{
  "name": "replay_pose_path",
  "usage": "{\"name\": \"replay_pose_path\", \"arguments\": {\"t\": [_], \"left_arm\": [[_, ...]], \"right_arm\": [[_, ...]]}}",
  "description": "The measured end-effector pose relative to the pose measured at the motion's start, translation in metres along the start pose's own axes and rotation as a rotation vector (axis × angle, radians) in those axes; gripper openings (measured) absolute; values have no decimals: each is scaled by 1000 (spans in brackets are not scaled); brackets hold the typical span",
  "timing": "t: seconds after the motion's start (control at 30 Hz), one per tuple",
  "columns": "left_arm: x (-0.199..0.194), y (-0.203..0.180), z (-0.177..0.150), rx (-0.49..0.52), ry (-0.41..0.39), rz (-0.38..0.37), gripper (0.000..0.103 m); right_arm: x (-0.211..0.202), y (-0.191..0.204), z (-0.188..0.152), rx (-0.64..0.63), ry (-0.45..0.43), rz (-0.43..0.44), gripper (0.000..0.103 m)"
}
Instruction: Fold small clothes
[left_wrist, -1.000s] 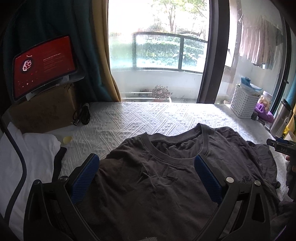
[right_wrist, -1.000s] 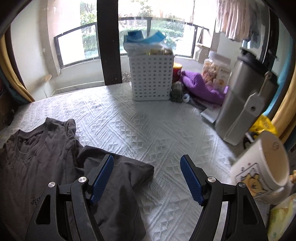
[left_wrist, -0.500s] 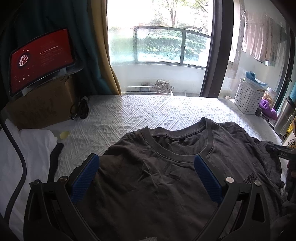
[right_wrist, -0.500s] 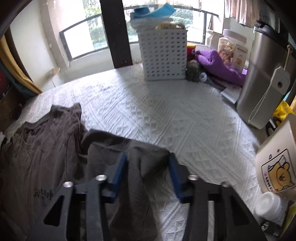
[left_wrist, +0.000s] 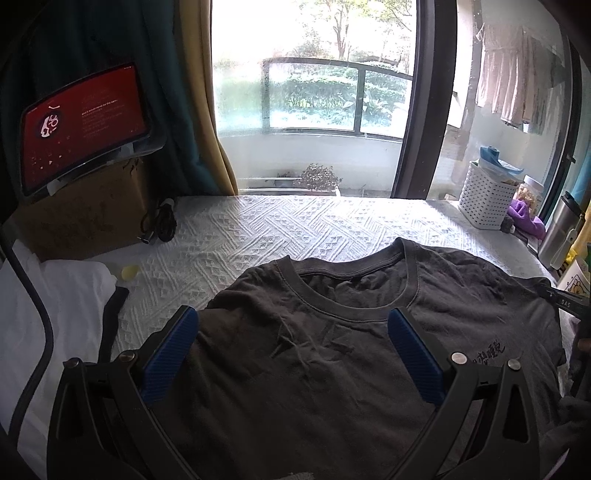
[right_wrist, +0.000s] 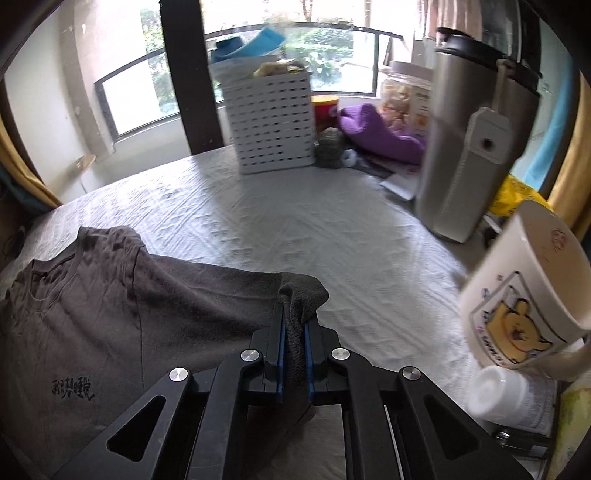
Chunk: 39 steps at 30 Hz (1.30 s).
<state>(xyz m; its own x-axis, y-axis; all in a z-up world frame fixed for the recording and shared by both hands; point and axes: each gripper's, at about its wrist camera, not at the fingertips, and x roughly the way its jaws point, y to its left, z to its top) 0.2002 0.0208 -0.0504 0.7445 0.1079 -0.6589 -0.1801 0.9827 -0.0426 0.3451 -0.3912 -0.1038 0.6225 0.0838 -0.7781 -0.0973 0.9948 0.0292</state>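
T-shirt (left_wrist: 332, 354) lies flat for folding; right gripper (right_wrist: 294, 334) jaws pinch its sleeve (right_wrist: 303, 295), left gripper (left_wrist: 295, 339) jaws gape wide, empty.

A dark grey T-shirt (left_wrist: 332, 350) lies front-up and mostly flat on the white textured bedspread (left_wrist: 277, 229), its ribbed round collar toward the window. Small black characters are printed on its chest. Its body is lightly creased. One sleeve end is bunched and lifted off the bedspread.
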Motion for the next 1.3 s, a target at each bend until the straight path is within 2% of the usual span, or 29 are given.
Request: {"name": "replay_pose_path", "arguments": {"t": [0.17, 0.33, 0.7, 1.03, 1.3], "left_arm": [[-6, 0, -1, 3, -11, -8, 101], [-12, 5, -4, -8, -20, -16, 101], [-27, 27, -15, -53, -46, -51, 101], [-31, 57, -27, -106, -54, -66, 101], [-34, 69, -35, -113, -52, -77, 101]], "right_arm": [[-16, 2, 1, -19, -27, -18, 8], [-41, 18, 6, -55, -69, 6, 8], [-80, 91, 9, -173, -99, 100, 8], [-78, 149, -5, -263, -48, 148, 8], [-58, 185, -33, -328, 60, 191, 8]]}}
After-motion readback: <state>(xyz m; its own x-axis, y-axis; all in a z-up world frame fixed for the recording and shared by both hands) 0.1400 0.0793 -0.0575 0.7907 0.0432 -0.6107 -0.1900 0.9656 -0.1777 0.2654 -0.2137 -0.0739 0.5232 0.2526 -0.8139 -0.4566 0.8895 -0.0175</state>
